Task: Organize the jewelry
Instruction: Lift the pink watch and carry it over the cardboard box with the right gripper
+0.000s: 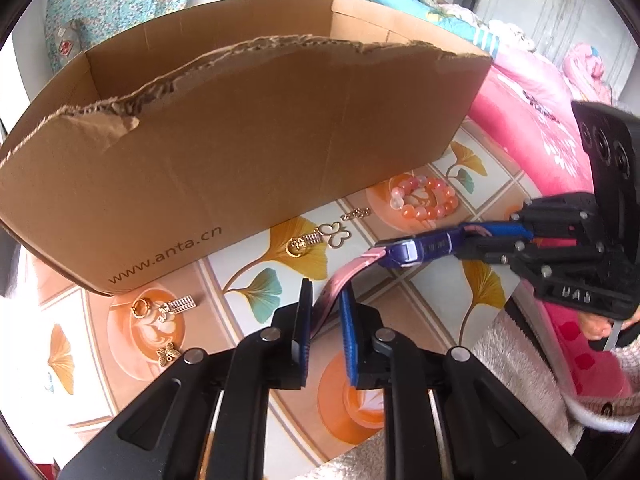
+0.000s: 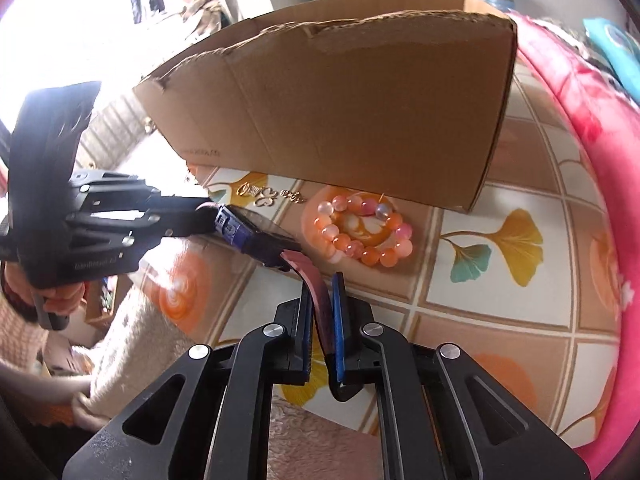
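A watch with a purple-blue case (image 1: 420,250) and a pink strap (image 1: 344,276) hangs above the table between both grippers. My left gripper (image 1: 326,292) is shut on one strap end. My right gripper (image 2: 322,286) is shut on the other strap end (image 2: 316,292). In the right wrist view the watch case (image 2: 256,238) sits beside the left gripper's fingers (image 2: 180,216). An orange and pink bead bracelet (image 1: 424,200) lies by the torn cardboard box (image 1: 240,140); it also shows in the right wrist view (image 2: 364,232). Gold pieces (image 1: 320,238) lie along the box front.
More gold earrings and charms (image 1: 164,312) lie at the box's left corner. The tablecloth (image 1: 404,308) has a leaf and coffee-cup print. Pink bedding (image 1: 532,112) lies right of the table, and a fluffy sleeve (image 2: 132,332) is at its near edge.
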Demonstrator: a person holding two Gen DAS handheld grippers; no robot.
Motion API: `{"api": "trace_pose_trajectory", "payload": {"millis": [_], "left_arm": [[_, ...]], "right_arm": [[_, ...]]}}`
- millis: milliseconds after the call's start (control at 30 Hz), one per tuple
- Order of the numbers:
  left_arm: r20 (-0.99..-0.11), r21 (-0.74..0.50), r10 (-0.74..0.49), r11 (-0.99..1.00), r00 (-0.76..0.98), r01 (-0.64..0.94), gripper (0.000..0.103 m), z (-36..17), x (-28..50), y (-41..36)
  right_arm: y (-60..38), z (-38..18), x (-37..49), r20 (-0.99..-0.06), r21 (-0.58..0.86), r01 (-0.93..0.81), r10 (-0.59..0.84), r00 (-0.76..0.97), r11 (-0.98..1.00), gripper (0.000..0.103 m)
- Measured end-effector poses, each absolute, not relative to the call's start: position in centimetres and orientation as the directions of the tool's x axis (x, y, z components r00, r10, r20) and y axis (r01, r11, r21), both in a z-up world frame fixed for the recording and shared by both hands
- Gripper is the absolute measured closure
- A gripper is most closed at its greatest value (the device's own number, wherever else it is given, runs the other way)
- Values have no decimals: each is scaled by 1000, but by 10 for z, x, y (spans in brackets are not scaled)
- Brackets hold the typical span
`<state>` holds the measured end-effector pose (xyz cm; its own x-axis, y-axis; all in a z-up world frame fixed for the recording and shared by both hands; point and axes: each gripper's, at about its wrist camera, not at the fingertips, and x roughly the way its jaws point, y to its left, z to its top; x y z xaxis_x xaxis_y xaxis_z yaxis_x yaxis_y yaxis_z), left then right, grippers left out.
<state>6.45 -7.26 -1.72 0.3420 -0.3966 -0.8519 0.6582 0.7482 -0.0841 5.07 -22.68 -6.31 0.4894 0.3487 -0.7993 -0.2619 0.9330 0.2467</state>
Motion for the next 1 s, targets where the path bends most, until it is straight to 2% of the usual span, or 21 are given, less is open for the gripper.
{"api": "trace_pose_trajectory", "payload": {"millis": [333, 433, 600, 800, 1000], "left_arm": [[-871, -55, -352, 765, 344, 642, 86, -22, 65, -69], [-864, -42, -346, 773, 365, 633, 88, -23, 63, -72], [-839, -39, -367, 777, 402, 629, 99, -14, 56, -71], [-781, -30, -427, 755, 456, 656, 100, 28, 33, -64], [-693, -31, -509, 729, 511, 684, 100, 97, 32, -56]], "right_arm": [[-225, -64, 58, -782, 297, -223, 370, 502, 929, 98], [-235, -59, 51, -775, 304, -220, 375, 509, 927, 98], [-229, -58, 48, -764, 291, -222, 366, 531, 930, 100], [-228, -19, 24, -719, 254, -246, 353, 598, 935, 100], [-234, 56, 23, -634, 214, -315, 377, 675, 925, 100]]}}
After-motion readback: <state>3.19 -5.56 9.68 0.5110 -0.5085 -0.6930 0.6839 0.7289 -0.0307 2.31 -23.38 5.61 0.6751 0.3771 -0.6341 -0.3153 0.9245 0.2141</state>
